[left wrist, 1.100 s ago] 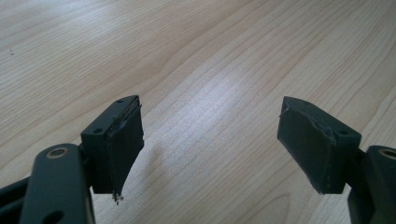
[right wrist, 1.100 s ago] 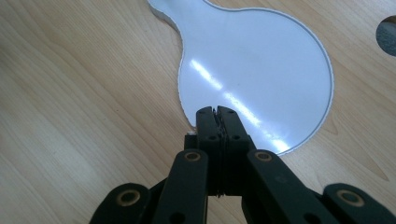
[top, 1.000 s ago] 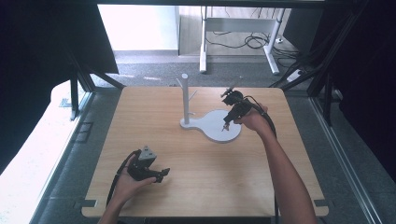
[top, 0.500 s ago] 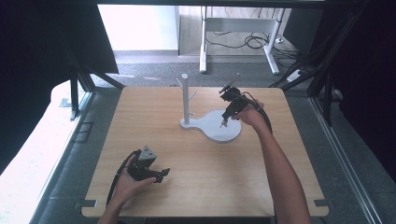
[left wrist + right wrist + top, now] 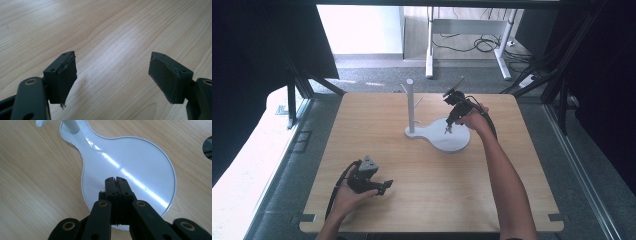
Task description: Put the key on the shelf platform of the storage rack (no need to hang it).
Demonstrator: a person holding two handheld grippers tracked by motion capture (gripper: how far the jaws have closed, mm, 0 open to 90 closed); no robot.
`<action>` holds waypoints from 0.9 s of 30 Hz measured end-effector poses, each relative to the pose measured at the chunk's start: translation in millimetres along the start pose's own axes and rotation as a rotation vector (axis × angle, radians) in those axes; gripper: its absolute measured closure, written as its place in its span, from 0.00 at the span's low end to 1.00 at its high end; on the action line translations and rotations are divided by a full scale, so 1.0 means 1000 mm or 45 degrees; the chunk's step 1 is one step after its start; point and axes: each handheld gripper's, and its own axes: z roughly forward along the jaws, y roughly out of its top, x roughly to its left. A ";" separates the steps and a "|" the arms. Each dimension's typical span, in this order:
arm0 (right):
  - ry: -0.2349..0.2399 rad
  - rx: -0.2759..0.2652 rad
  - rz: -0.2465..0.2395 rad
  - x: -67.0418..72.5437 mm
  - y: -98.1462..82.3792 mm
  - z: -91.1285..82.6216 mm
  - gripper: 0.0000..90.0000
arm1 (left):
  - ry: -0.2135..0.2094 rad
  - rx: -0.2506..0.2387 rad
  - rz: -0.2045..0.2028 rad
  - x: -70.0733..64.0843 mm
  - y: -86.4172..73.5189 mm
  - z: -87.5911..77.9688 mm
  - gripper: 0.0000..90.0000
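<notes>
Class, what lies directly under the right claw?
The white stand base on the wooden table. The shut claw hides the patch beneath it; something small may dangle there, unclear.

1. The right gripper has come down toward the white stand base; a second ago it was held higher and farther back over the disc.
2. Its closed jaws now hang just above the round part of that base, tips pointing down.
</notes>
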 end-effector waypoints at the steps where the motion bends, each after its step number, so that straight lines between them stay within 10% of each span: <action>1: 0.000 -0.003 0.006 -0.001 0.001 0.002 1.00 | -0.003 0.001 0.002 0.000 0.000 0.001 0.25; 27: 0.011 0.055 0.085 -0.016 -0.002 0.049 1.00 | -0.008 0.003 0.015 -0.002 0.000 0.001 0.25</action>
